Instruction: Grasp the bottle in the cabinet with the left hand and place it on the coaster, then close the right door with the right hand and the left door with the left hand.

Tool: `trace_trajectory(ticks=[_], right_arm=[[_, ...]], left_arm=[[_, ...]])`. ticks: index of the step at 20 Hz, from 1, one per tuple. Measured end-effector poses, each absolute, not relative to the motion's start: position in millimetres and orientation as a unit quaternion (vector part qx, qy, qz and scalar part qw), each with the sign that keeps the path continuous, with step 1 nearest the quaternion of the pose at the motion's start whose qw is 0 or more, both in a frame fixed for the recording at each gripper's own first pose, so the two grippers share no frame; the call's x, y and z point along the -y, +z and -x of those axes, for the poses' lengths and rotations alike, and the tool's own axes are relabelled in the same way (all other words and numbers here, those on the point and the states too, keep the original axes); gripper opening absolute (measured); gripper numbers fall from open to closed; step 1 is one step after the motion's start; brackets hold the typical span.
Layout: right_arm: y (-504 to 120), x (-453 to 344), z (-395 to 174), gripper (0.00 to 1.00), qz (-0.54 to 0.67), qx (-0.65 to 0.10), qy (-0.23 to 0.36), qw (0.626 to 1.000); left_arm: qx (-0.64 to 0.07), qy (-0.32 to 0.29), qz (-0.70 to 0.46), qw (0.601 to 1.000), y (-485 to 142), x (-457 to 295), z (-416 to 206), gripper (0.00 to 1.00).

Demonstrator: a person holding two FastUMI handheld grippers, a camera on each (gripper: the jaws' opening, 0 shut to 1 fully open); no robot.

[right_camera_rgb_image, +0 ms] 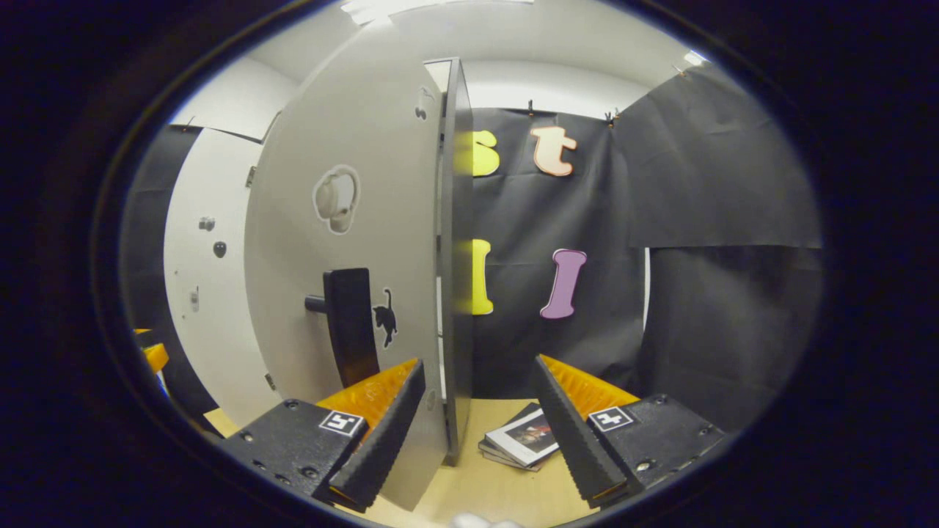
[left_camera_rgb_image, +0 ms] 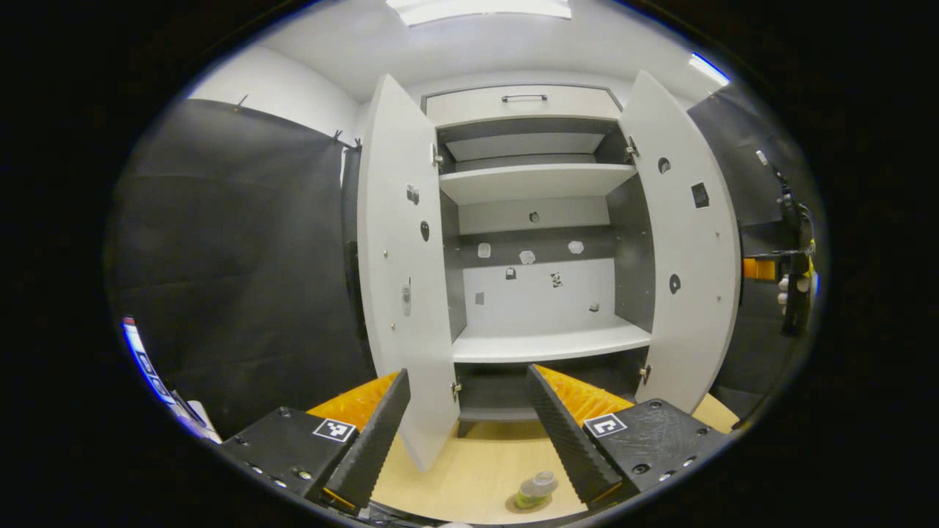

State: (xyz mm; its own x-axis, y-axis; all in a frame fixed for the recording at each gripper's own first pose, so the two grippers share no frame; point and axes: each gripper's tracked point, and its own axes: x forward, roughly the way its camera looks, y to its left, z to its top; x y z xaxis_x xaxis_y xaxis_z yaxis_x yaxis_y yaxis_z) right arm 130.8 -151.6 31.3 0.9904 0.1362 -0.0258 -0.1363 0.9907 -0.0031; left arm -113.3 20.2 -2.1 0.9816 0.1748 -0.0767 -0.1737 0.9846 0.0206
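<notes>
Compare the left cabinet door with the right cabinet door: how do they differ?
In the left gripper view, the left door stands directly ahead of the left gripper, while the right door stands off to the side. The right door carries a dark square patch; the left door's stickers are smaller. Both are pale and wide open.

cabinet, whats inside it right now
The cabinet shelves look bare apart from small stickers on the back panel. The bottle stands on the table. Behind the left door is hidden.
</notes>
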Motion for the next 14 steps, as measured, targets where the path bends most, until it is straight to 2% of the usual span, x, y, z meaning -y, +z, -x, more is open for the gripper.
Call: trace_trajectory(ticks=[8, 12, 14], right_arm=[[26.4, 74.6, -126.3, 0.97, 0.001, -0.019, 0.083, 0.996], [15.2, 31.9, -117.2, 0.97, 0.004, -0.034, 0.123, 0.992], [13.9, 21.9, -112.0, 1.0, 0.005, -0.038, 0.127, 0.991]], left_arm=[[-0.04, 0.08, -0.009, 0.996, -5.1, -77.0, 114.4, 0.97], [-0.038, 0.072, -0.01, 0.997, -4.4, -95.0, 112.1, 0.97], [-0.033, 0.067, -0.007, 0.997, -2.3, -100.8, 110.4, 0.97]])
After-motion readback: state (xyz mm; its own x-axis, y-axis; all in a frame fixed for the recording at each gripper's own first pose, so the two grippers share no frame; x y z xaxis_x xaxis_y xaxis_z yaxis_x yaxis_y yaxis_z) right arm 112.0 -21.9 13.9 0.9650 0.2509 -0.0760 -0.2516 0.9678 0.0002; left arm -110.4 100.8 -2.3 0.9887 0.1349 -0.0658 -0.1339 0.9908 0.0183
